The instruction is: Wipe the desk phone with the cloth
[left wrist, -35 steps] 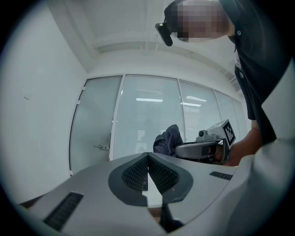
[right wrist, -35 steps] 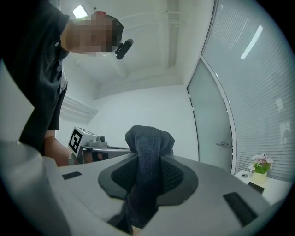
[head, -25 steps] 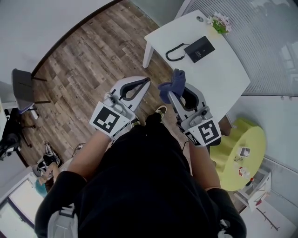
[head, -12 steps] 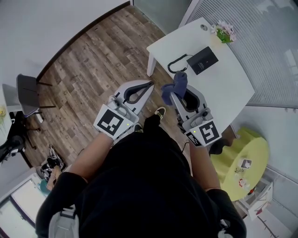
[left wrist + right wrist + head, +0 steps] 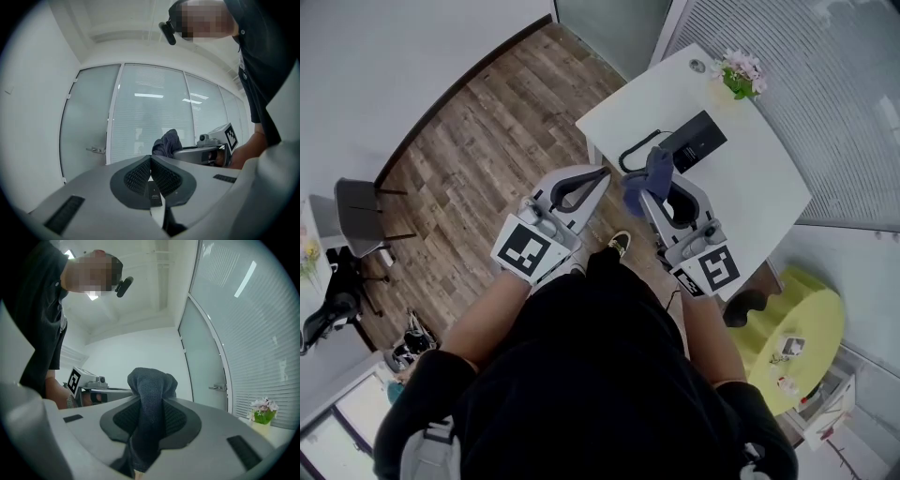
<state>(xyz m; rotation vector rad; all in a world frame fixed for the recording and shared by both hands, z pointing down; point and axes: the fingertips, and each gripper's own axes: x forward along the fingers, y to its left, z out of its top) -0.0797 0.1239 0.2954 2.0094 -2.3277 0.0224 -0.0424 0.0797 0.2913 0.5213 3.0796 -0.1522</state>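
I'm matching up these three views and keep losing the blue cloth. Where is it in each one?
Head view: the cloth sits upper centre, clamped in the right gripper.
Left gripper view: the cloth shows just right of centre, at mid-height.
Right gripper view: the cloth fills the lower centre, between the jaws.
Shared landmark: the flowers, top right in head view and far right in right gripper view.

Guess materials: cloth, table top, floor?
Cloth: dark blue knit or microfibre, matte; fine ribbed weave shows.
Table top: smooth white, likely laminate or painted board; cannot tell which.
Floor: wood-look planks, brown grain and seams; real wood or vinyl unclear.
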